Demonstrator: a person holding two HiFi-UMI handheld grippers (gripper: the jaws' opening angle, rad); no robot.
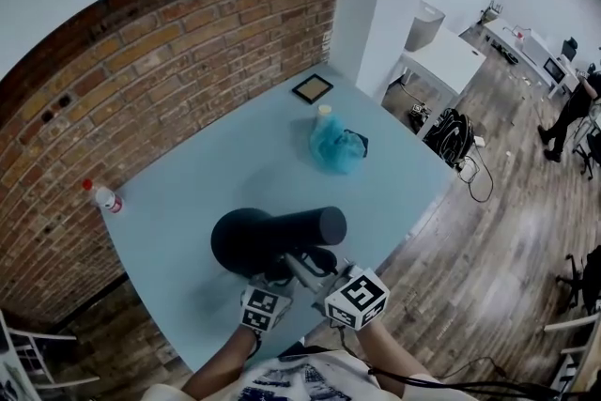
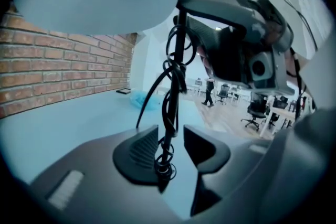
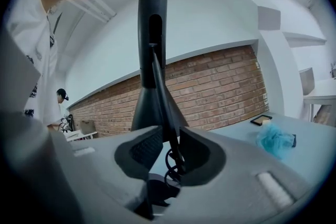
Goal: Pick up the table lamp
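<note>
The lamp [image 1: 272, 239] sits at the near edge of the counter [image 1: 207, 174], right in front of the person, and both tools reach in to it side by side. The left tool [image 2: 169, 136] is wide open: the lamp's thin stem [image 2: 178, 50], wrapped in coiled cord [image 2: 170, 73], runs between its pads with clear space on one side. The right tool [image 3: 170, 139] stands narrower around the same stem, which leans on one pad while a sliver of gap shows at the other, so it is not clamped. Farther back on the counter lie a blue bag [image 1: 336, 148] and a dark frame [image 1: 312, 88]; a bottle [image 1: 101, 195] stands at the left edge by the brick wall [image 1: 141, 61]
</note>
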